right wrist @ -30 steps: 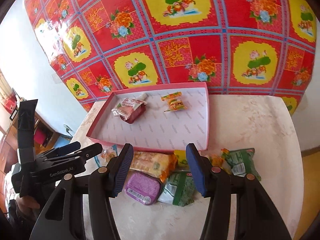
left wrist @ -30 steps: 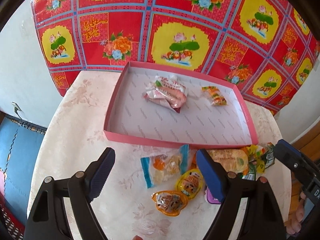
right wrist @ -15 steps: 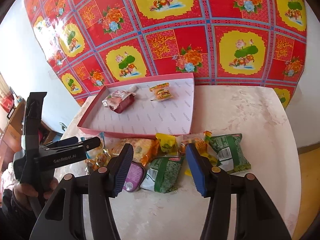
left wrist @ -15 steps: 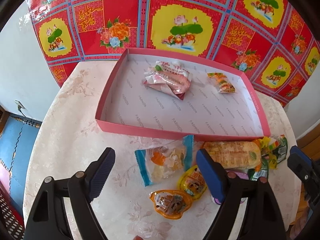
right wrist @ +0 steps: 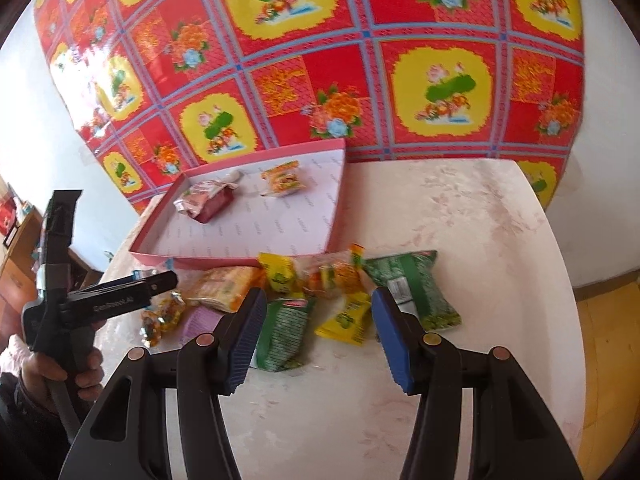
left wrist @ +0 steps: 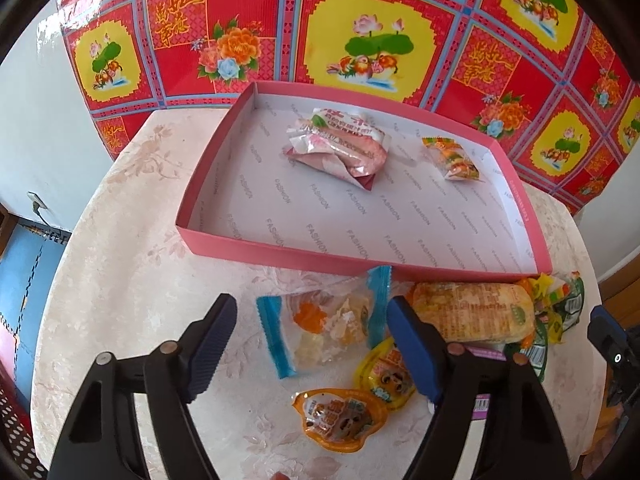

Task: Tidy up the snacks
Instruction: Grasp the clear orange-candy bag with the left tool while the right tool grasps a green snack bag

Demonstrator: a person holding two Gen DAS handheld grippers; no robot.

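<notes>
Snacks loose on round cream floral-cloth table, piled just in front of shallow pink cardboard tray; two packets already lie in it. Left gripper hangs spread wide, empty, over clear crinkly candy bag with blue sealed ends. Right gripper gapes too, holding nothing, above green foil packet and yellow sachet. Bags look light, soft, slick, contents likely crushable; pinch gently across the middle or a sealed end.
</notes>
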